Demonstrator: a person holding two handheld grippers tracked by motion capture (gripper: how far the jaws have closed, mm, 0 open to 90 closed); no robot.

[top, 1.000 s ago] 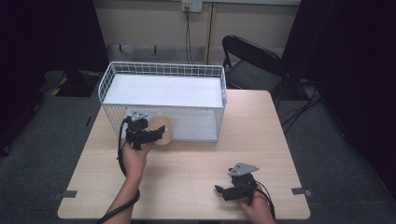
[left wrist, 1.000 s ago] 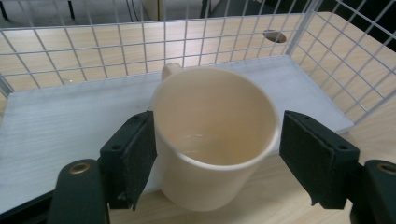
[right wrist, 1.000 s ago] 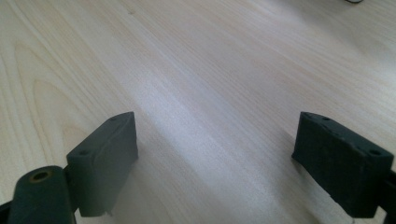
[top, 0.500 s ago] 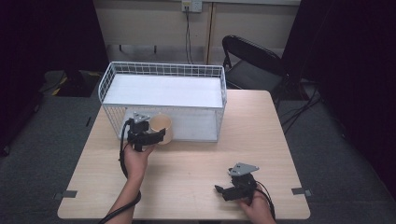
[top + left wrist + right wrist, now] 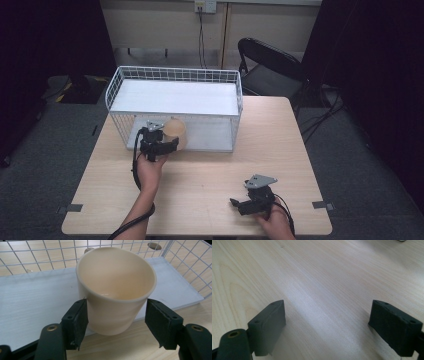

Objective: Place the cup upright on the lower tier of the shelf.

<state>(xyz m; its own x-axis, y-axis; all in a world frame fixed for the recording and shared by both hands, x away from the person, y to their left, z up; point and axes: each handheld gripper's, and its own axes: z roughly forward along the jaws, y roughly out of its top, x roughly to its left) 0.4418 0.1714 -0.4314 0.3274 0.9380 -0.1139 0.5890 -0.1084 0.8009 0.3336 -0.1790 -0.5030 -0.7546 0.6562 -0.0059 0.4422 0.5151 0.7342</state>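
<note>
At the left of the high view, the person's left hand (image 5: 149, 167) reaches forward over the light wooden table (image 5: 210, 170) and holds the left gripper (image 5: 167, 142) against the near side of a white wire basket (image 5: 175, 75), which stands across the far half of the table. In the left gripper view its two black jaws flank a cream cup (image 5: 116, 287): the left pad touches the cup's wall, while the right pad stands a little clear of it, so the jaws are spread around the cup rather than clamped on it. The cup tilts toward the camera with its mouth open and its base at the near edge of the basket's white floor panel (image 5: 32, 305); whether it rests on that edge or is lifted cannot be told. A small handle stub shows behind its rim. Farther right, near the table's front edge, the right hand (image 5: 272, 225) holds the right gripper (image 5: 239, 206) low over bare wood, well apart from the basket. In the right gripper view its jaws stand wide apart with only tabletop between them.
</note>
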